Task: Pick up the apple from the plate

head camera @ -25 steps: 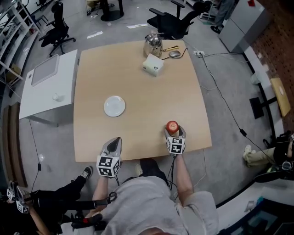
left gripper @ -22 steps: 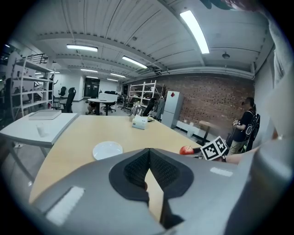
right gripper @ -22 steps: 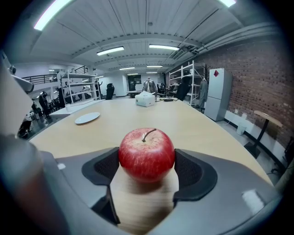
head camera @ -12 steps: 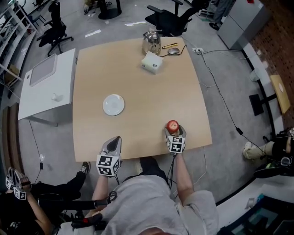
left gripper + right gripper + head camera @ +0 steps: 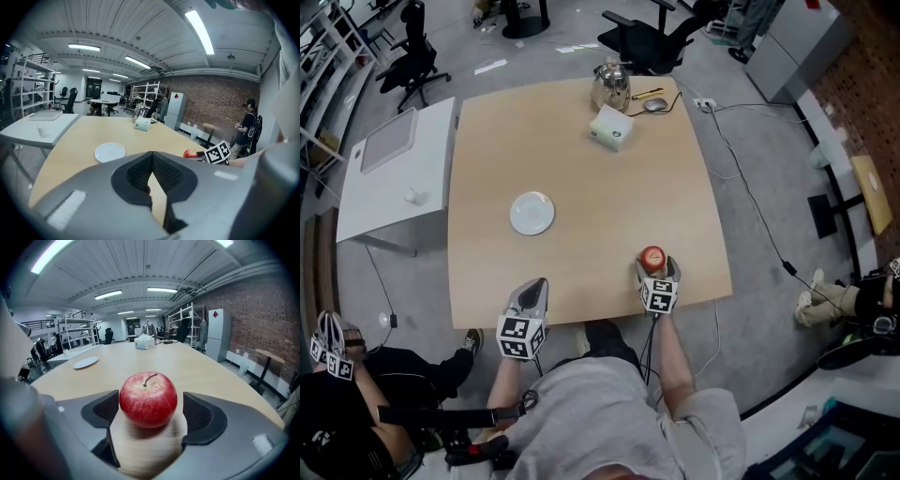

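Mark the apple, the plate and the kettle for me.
apple [image 5: 148, 399]: right gripper view, middle of its red skin.
plate [image 5: 532, 215]: head view, its bare centre.
kettle [image 5: 611, 89]: head view, its shiny body.

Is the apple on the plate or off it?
Off. The apple stands on the table between the right gripper's opening jaws; the plate lies empty, apart.

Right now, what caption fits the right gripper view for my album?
A red apple sits on the wooden table between the right gripper's opening jaws, with the empty white plate far behind.
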